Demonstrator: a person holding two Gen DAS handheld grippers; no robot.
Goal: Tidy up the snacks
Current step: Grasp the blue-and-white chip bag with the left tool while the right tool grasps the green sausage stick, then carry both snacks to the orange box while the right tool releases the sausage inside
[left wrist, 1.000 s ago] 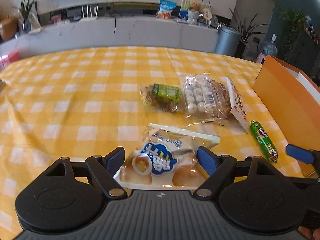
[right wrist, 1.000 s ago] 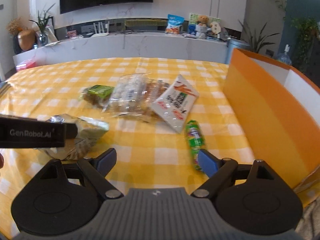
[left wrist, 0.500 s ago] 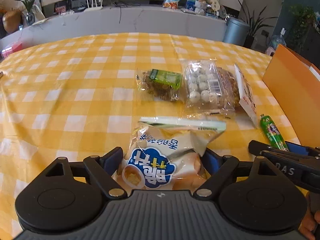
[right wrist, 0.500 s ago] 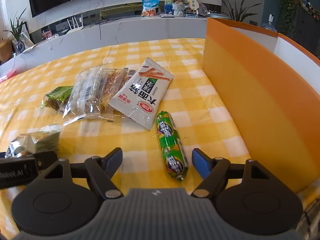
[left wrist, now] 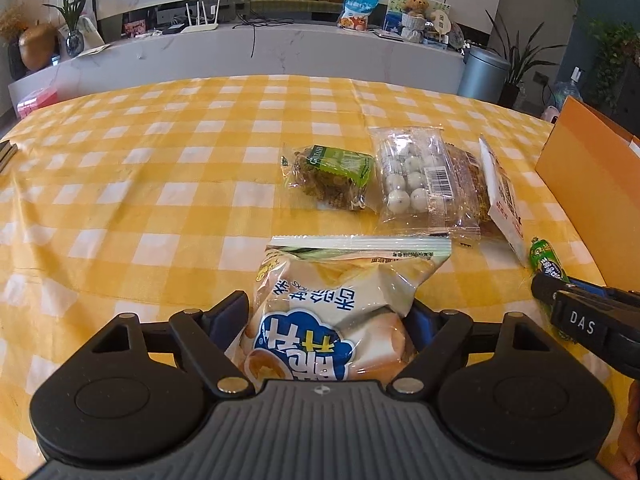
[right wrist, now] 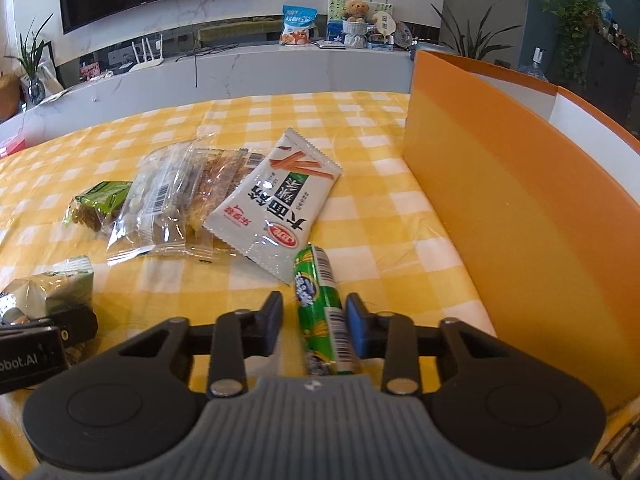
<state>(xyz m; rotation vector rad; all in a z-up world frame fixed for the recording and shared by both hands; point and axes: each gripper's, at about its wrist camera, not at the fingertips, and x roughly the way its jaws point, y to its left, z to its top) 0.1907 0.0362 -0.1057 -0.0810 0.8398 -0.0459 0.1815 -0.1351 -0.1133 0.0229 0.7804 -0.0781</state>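
- Closing on the green sausage stick [right wrist: 325,312], the right gripper [right wrist: 314,322] is pinching it between its jaws; the jaws have just been closing, and the stick is now clamped near its middle, lying lengthwise along the fingers on the bench [right wrist: 400,240].
- Straddling the puffed snack bag [left wrist: 332,320], the left gripper [left wrist: 328,320] is standing apart, one finger on each side of the bag; its jaws have just been narrowing, but whether the pads are pressing yet is hard to tell.
- Judging the next move, the right hand is probably needing a straight lift before swinging to the orange box [right wrist: 520,220], which is standing just to that gripper's right; a tilted lift could let the slick wrapper slide out.
- Squeezing the bag gently looks wise, since it is air-filled and may crush or pop.
- Waiting ahead of both grippers are the white packet [right wrist: 276,208], the clear packets [right wrist: 168,208] and the small green pack [left wrist: 332,176].
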